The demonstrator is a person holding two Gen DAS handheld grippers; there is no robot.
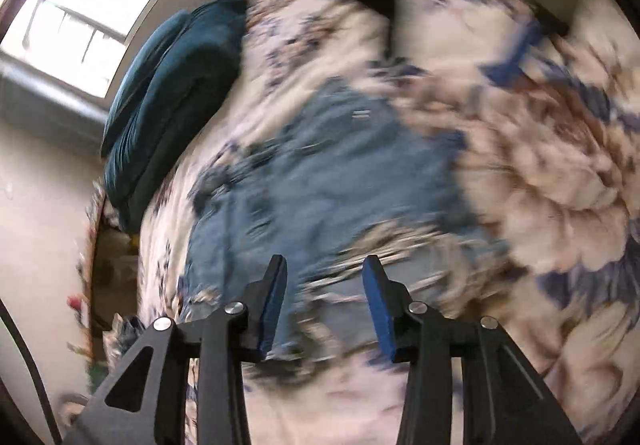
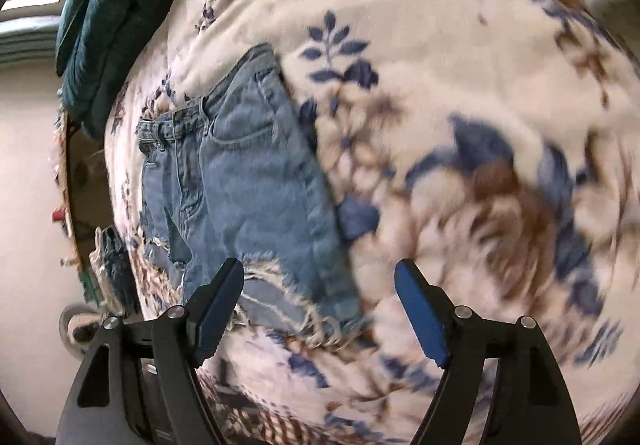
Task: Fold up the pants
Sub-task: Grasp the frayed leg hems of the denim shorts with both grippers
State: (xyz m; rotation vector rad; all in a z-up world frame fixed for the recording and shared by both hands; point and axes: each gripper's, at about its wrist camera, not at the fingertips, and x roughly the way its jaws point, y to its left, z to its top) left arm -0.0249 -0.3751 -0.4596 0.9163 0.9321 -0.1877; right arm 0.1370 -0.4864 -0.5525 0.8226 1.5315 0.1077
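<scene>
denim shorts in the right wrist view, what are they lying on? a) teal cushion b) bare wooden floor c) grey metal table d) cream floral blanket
d: the light blue frayed denim shorts lie flat on the cream blanket with blue and brown flowers, while the dark teal velvet cushion sits apart at the bed's edge.

Faded blue denim shorts (image 2: 248,173), cream blanket (image 2: 440,45) with blue-brown florals, teal cushion (image 2: 116,5).
</scene>
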